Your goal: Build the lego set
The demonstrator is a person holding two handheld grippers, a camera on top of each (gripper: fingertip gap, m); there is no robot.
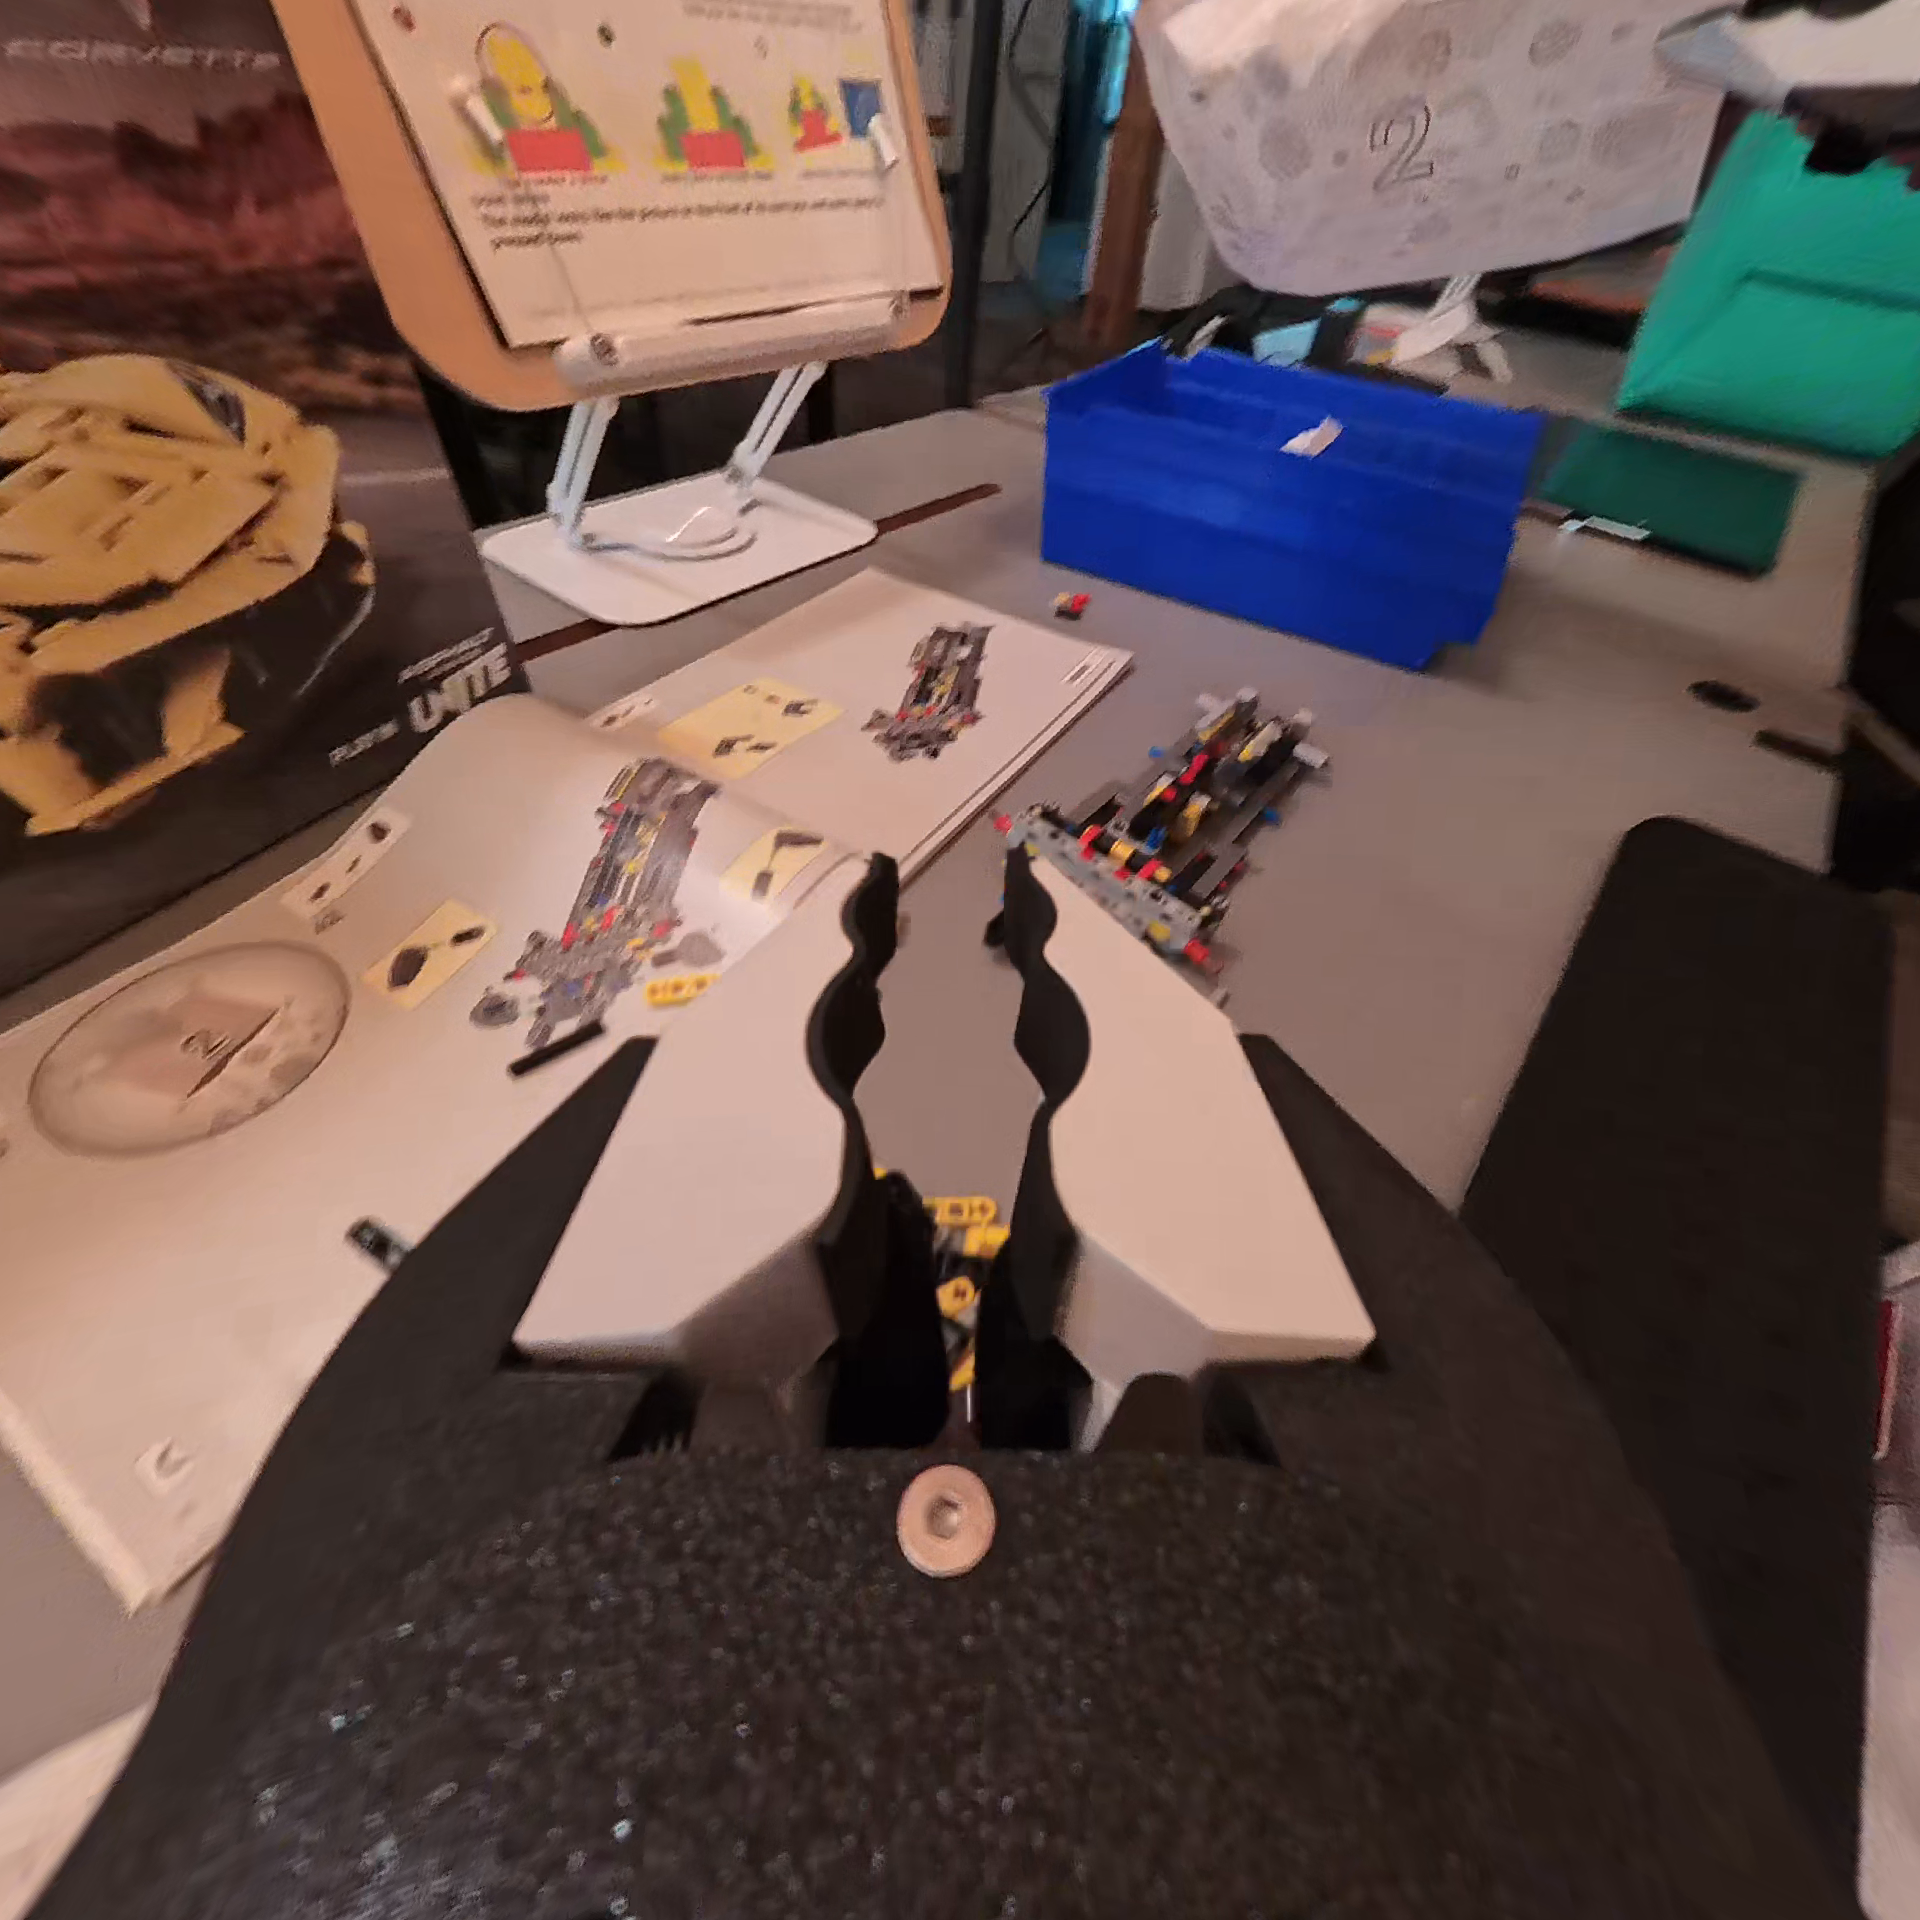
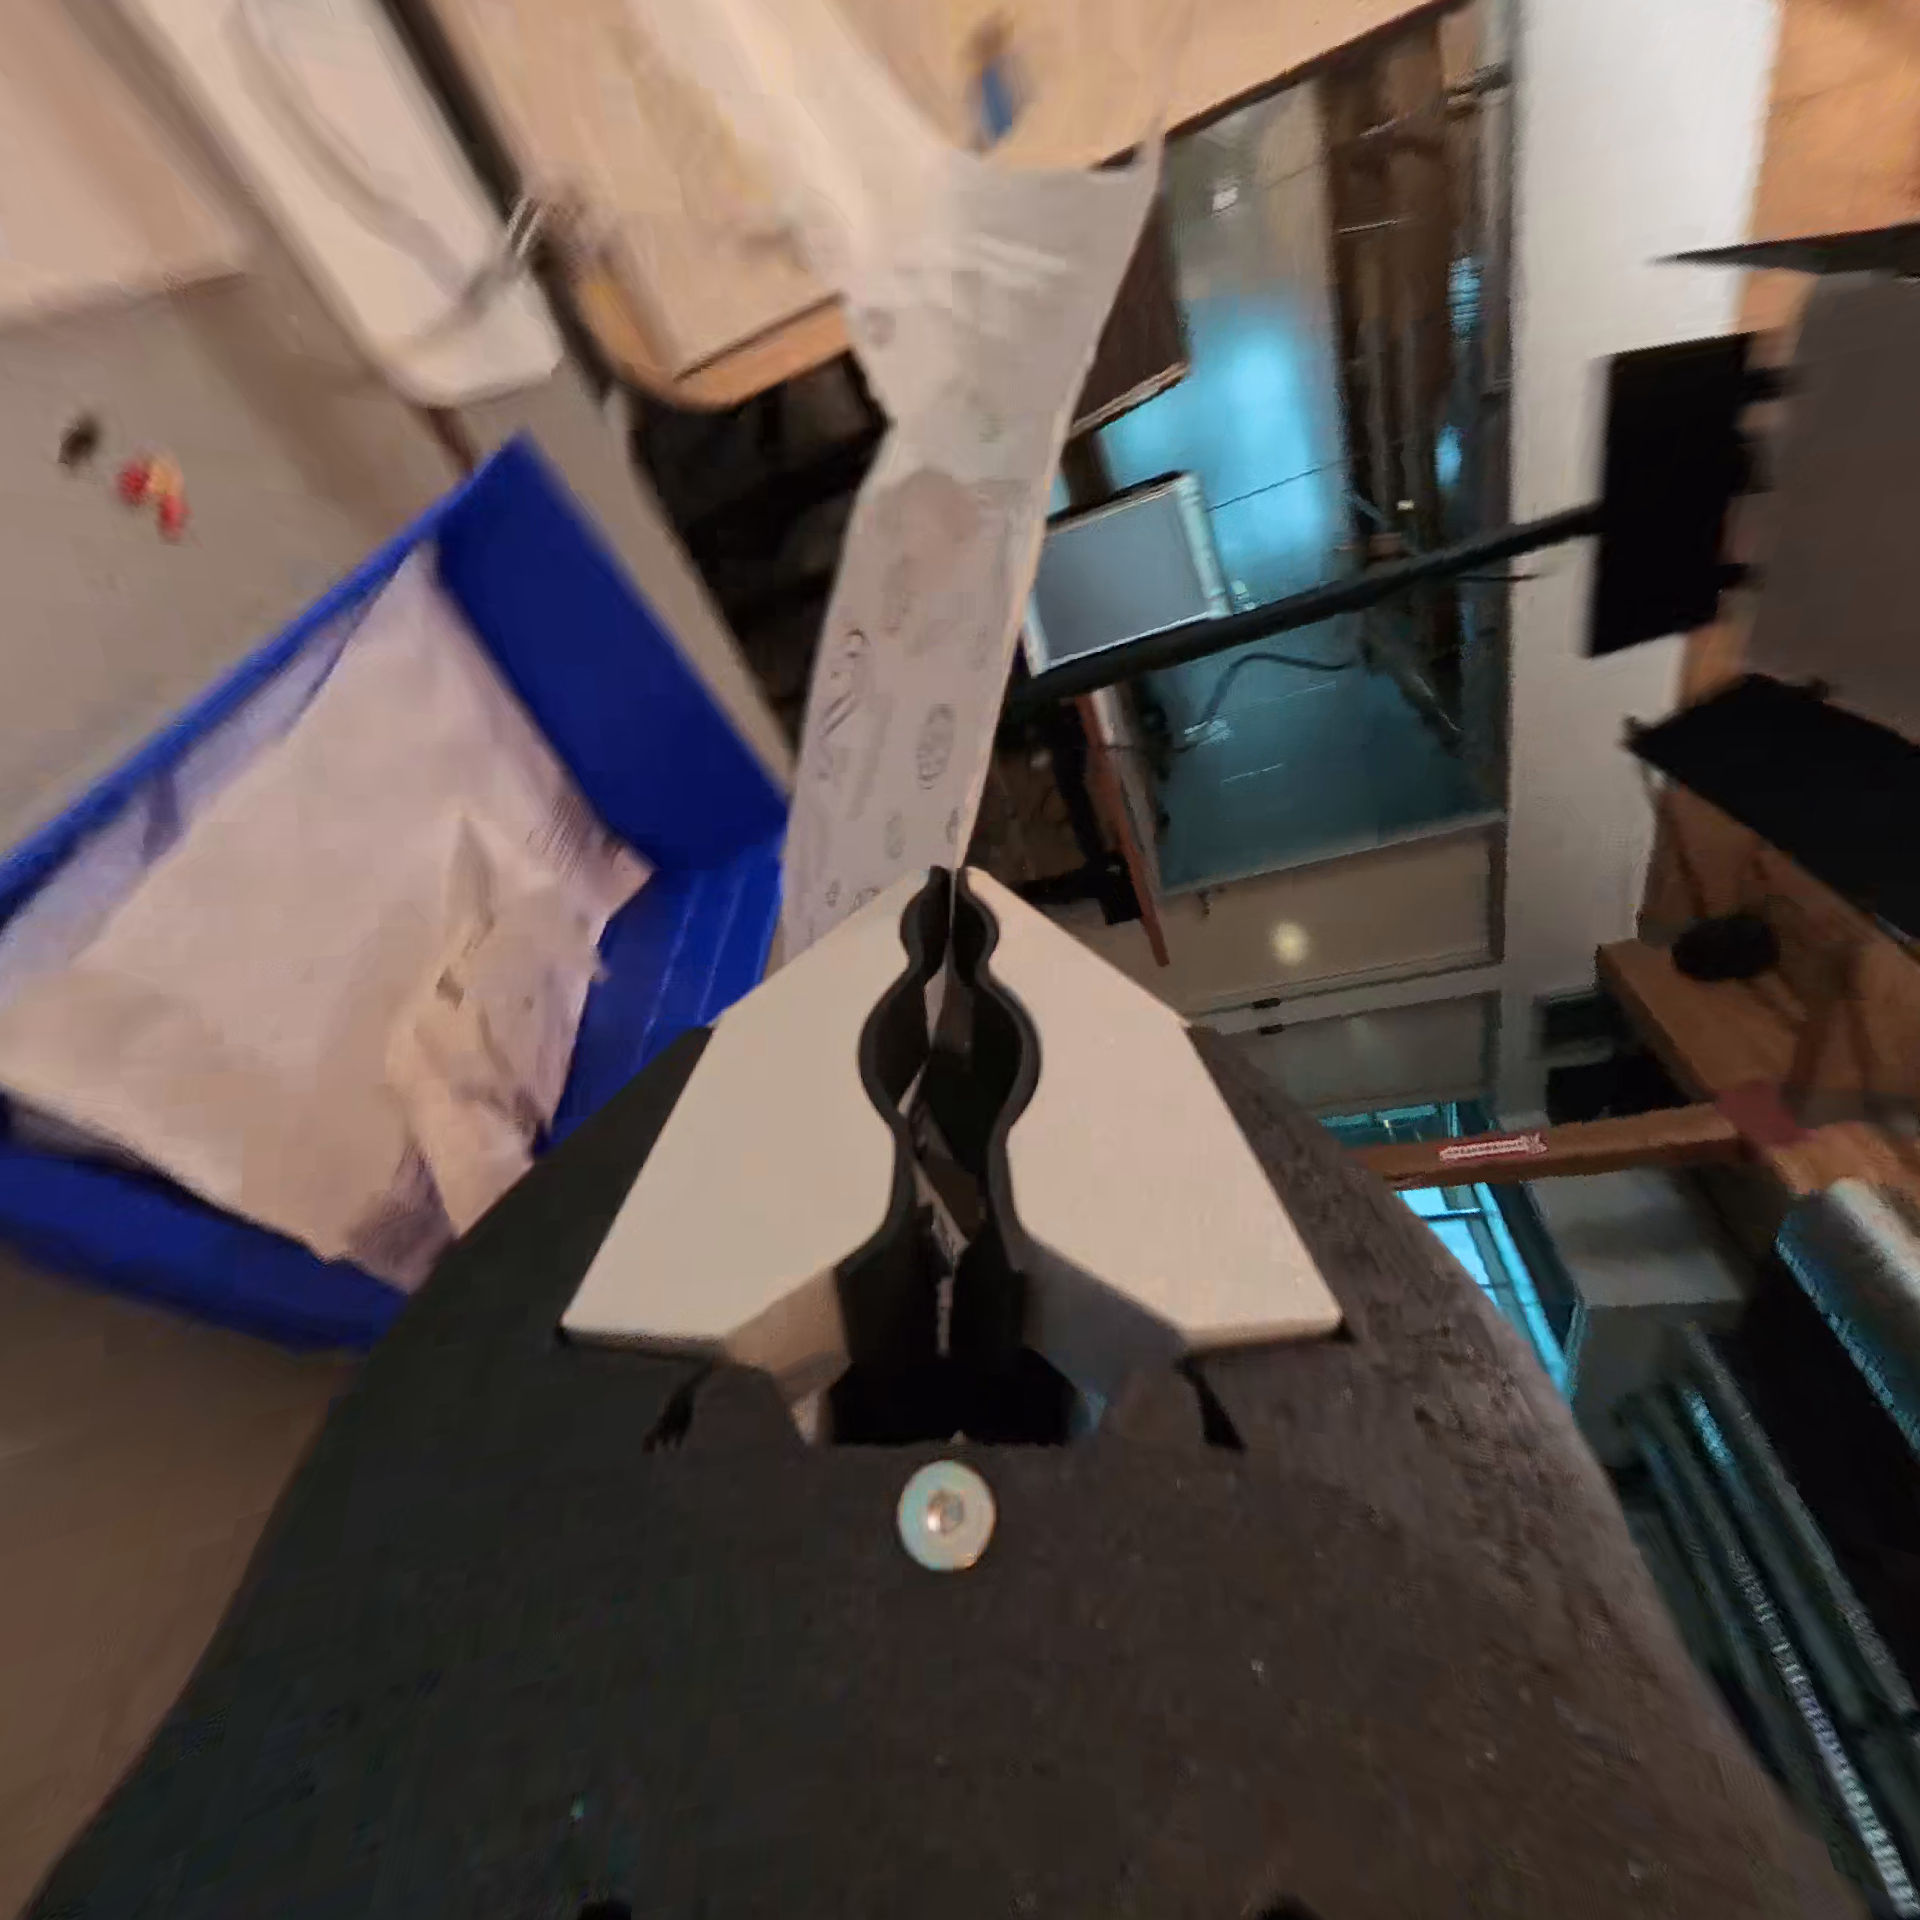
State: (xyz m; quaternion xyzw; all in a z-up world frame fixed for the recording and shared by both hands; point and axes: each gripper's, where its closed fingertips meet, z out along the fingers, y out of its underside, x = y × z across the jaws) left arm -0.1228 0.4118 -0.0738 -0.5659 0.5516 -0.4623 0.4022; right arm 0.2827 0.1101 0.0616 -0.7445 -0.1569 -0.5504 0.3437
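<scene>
My left gripper (image 1: 943,871) is open and empty above the grey table. The part-built lego chassis (image 1: 1174,821), grey and black with red, yellow and blue pins, lies just past its right finger. Several loose yellow and black pieces (image 1: 961,1247) lie below between the fingers. The open instruction booklet (image 1: 582,883) lies to the left. My right gripper (image 2: 954,878) is shut on a white paper parts bag (image 2: 935,582) printed with grey piece outlines, held up in the air. The same bag (image 1: 1423,135) shows at the top right of the left wrist view.
A blue bin (image 1: 1278,509) stands at the back right; in the right wrist view it (image 2: 613,634) holds more white bags (image 2: 343,883). A tilted stand with a picture sheet (image 1: 665,187) is at the back. The lego box (image 1: 177,582) stands left. A black mat (image 1: 1683,1143) lies right. Across from one pair of fingers to the other is roughly 55 cm.
</scene>
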